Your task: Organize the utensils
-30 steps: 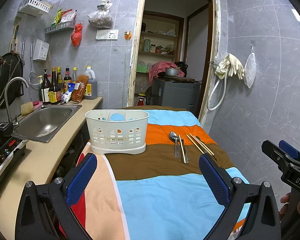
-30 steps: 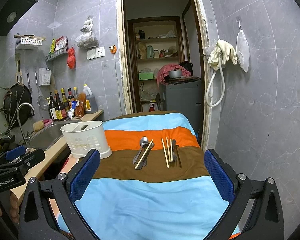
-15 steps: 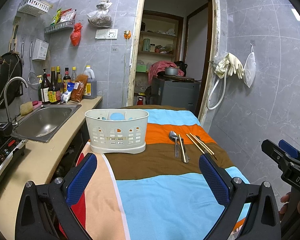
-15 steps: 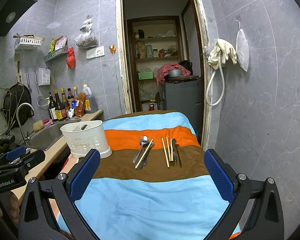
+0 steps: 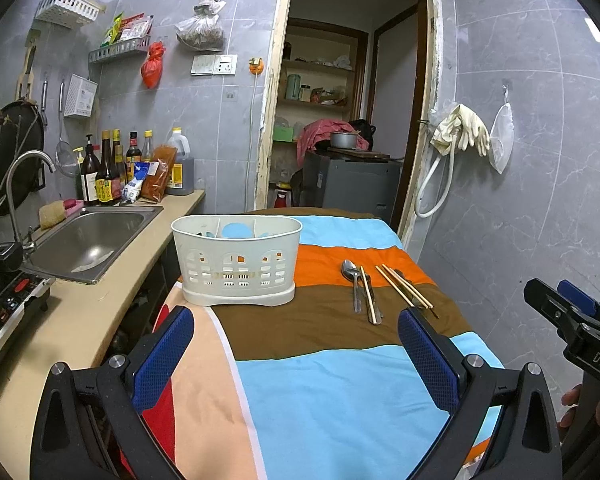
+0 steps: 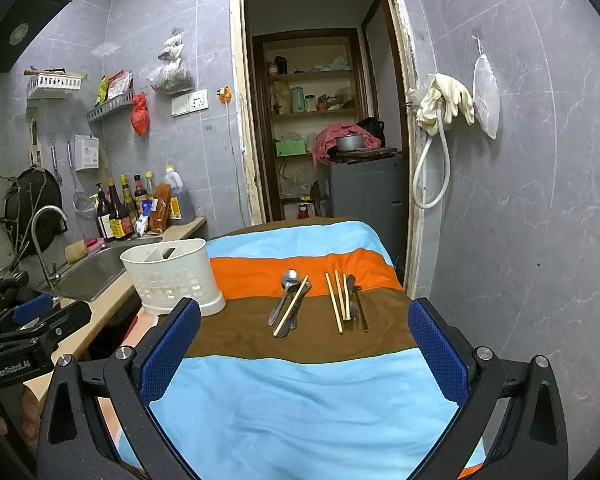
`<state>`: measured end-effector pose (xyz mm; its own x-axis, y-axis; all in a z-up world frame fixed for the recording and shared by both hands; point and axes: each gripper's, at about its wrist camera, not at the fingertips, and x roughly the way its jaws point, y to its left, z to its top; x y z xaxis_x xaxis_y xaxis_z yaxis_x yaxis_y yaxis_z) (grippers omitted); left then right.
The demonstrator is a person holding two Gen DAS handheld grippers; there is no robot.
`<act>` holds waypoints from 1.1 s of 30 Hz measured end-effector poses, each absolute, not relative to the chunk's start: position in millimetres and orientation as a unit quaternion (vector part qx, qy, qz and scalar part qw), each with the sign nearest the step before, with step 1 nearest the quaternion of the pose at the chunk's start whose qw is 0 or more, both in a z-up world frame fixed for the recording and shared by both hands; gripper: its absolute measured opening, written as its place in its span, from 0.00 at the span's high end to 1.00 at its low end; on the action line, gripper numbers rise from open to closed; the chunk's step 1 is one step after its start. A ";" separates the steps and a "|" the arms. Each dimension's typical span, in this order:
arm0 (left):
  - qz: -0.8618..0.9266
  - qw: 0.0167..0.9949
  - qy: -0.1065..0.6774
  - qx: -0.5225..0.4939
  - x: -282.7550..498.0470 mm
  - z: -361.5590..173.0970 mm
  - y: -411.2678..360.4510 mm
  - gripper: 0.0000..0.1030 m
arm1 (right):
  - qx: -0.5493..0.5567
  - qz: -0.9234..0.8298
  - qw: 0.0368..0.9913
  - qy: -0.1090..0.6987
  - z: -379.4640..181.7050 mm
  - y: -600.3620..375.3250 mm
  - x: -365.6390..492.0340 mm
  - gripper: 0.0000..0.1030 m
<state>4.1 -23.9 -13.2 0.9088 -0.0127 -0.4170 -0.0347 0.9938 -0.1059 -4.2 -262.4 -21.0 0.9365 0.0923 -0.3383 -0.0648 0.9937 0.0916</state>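
Nearest: the left gripper (image 5: 296, 344) is held low over the striped cloth (image 5: 320, 392), its blue-padded fingers (image 5: 162, 354) spread wide with nothing between them. The right gripper (image 6: 304, 338) is held likewise above the light blue band of the cloth, jaws wide apart and empty. Each gripper is seen at the edge of the other's view.

Middle ground, on the brown band reaching onto the orange one: two loose groups of utensils are laid lengthwise. In the left group, a metal spoon (image 6: 286, 290) is found with its bowl on the orange band, and a single chopstick (image 6: 291, 306) is laid across the metal handles beside it. In the right group, just beside the first but apart from it, three pale chopsticks (image 6: 339, 300) are laid nearly parallel, with a dark-handled utensil (image 6: 356, 304) alongside; its kind cannot be told.

To the left, at the cloth's edge: a white perforated utensil caddy (image 5: 236, 264) is stood upright, divided into compartments. Nothing can be made out standing in it.

Farther left: a steel sink (image 5: 90, 240) is set into the beige counter (image 5: 72, 332), with sauce bottles (image 5: 108, 172) lined against the tiled wall.

Farthest: an open doorway (image 6: 324, 120) is seen, with shelves and a grey cabinet (image 6: 364, 188) beyond it.
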 end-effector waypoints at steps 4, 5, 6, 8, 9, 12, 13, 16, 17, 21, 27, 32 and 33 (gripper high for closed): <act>0.002 0.976 0.209 -0.054 6.0 -15.5 -27.8 0.01 | 0.043 0.038 0.984 0.171 -21.5 -263.5 -1.9 0.01; 0.000 0.977 0.207 -0.053 8.0 -15.9 -29.2 0.01 | 0.045 0.037 0.984 0.170 -20.4 -264.2 1.3 0.01; -0.003 0.978 0.203 -0.051 9.5 -15.7 -32.6 0.01 | 0.045 0.035 0.984 0.169 -20.0 -264.8 2.5 0.01; -0.008 0.979 0.198 -0.049 13.6 -15.2 -36.3 0.01 | 0.045 0.033 0.984 0.170 -14.7 -265.0 8.5 0.01; -0.011 0.979 0.196 -0.049 17.0 -12.9 -35.0 0.01 | 0.046 0.031 0.984 0.170 -12.2 -265.6 10.4 0.01; -0.021 0.981 0.188 -0.045 30.9 -3.4 -39.5 0.01 | 0.047 0.026 0.984 0.168 -6.4 -271.5 15.0 0.01; -0.026 0.982 0.184 -0.044 35.1 -2.3 -45.3 0.01 | 0.048 0.024 0.984 0.167 -4.3 -274.8 17.7 0.01; -0.037 0.983 0.177 -0.040 49.8 3.2 -51.9 0.01 | 0.047 0.019 0.985 0.166 -0.4 -282.2 26.8 0.01; -0.039 0.983 0.176 -0.038 55.1 5.1 -54.6 0.01 | 0.043 0.015 0.985 0.164 1.8 -285.8 31.9 0.01; -0.048 0.984 0.171 -0.028 76.8 7.2 -69.1 0.01 | 0.030 0.011 0.988 0.153 7.2 -298.0 51.4 0.01; -0.055 0.981 0.187 -0.015 123.5 4.2 -93.4 0.01 | 0.033 0.010 0.985 0.167 9.5 -326.8 103.3 0.01; -0.056 0.975 0.216 -0.016 166.7 -7.9 -111.6 0.01 | 0.044 0.027 0.979 0.196 -2.5 -354.8 158.2 0.01; -0.055 0.973 0.224 -0.019 177.4 -11.9 -114.8 0.01 | 0.043 0.031 0.978 0.202 -6.6 -359.5 169.2 0.01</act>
<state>177.4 -114.8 -11.9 0.8939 -0.1152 -0.4333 0.0984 0.9933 -0.0612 169.2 -359.5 -6.6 0.9162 0.0781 -0.3931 -0.0435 0.9944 0.0962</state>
